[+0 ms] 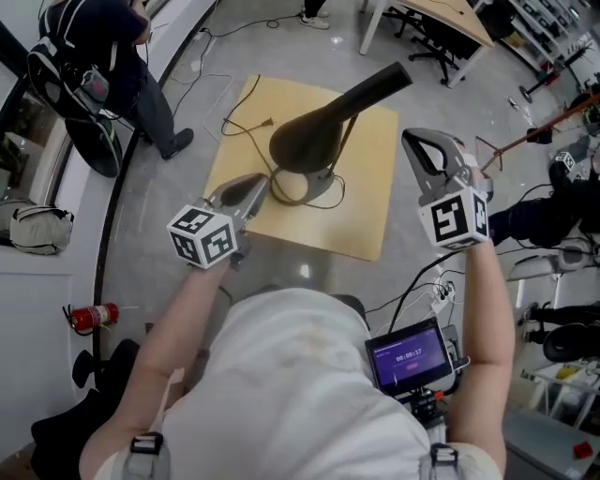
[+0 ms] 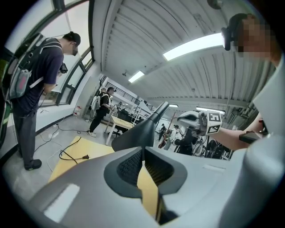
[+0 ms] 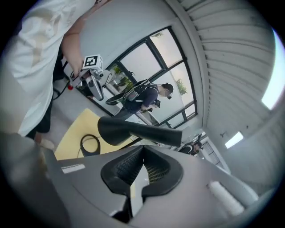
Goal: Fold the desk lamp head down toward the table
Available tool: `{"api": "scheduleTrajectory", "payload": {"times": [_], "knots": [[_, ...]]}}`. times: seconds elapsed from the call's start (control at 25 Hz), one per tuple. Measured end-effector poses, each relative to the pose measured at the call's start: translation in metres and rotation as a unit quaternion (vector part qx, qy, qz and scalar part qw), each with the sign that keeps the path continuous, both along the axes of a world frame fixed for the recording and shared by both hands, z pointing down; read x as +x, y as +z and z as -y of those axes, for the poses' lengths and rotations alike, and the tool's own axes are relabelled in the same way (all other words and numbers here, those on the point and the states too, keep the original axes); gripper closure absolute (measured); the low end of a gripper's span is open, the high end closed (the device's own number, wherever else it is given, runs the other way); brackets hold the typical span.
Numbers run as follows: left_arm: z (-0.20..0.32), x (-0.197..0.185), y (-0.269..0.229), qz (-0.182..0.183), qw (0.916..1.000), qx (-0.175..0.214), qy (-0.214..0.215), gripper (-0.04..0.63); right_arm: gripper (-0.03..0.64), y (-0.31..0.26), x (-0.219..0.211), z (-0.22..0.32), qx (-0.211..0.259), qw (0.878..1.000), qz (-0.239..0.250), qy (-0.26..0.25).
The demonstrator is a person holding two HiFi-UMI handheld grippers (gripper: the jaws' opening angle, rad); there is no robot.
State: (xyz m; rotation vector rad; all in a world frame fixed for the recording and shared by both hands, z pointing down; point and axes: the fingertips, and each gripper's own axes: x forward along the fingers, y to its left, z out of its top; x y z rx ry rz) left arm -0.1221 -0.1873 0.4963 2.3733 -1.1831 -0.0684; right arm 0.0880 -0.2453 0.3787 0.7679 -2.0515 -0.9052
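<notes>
A black desk lamp stands on a light wooden table [image 1: 366, 216]. Its broad head [image 1: 314, 136] hangs over the ring base [image 1: 302, 187], and its neck [image 1: 380, 80] slants up to the right. The power cord [image 1: 246, 124] trails to the left. My left gripper [image 1: 258, 187] is shut on nothing, its tip beside the base ring at the left. My right gripper [image 1: 417, 141] hovers to the right of the lamp, shut and empty. The left gripper view shows the lamp head [image 2: 138, 133] beyond the meeting pads [image 2: 133, 164]. The right gripper view shows the head [image 3: 118, 130] and base ring [image 3: 90, 143].
A person with a backpack [image 1: 89, 66] stands left of the table, by a window wall. A fire extinguisher [image 1: 94, 316] lies on the floor at the left. Another table [image 1: 450, 14] stands at the back right. Cables run across the floor; a small screen [image 1: 410, 354] sits near my right side.
</notes>
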Motion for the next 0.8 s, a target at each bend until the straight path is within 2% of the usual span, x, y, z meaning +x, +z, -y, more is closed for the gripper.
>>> {"api": "scheduleTrajectory", "payload": {"times": [0.12,0.24,0.44,0.68,0.8], "knots": [[-0.007,-0.001,-0.001,0.008,0.9999,0.011,0.009,0.592,0.606,0.031,-0.001,-0.029,-0.072,0.995,0.071,0.018],[-0.016,0.001,0.002,0.020,0.9993,0.024,0.021,0.594,0.606,0.060,0.000,-0.057,-0.132,0.980,0.143,0.044],[-0.028,0.009,0.007,0.032,0.9978,0.037,0.045,0.594,0.606,0.088,0.004,-0.091,-0.215,0.935,0.267,0.090],[-0.044,0.025,0.006,0.035,0.9967,0.046,0.057,0.594,0.606,0.107,0.016,-0.116,-0.265,0.880,0.376,0.120],[-0.055,0.030,0.008,0.037,0.9966,0.046,0.058,0.594,0.606,0.118,0.019,-0.128,-0.279,0.856,0.416,0.126]]}}
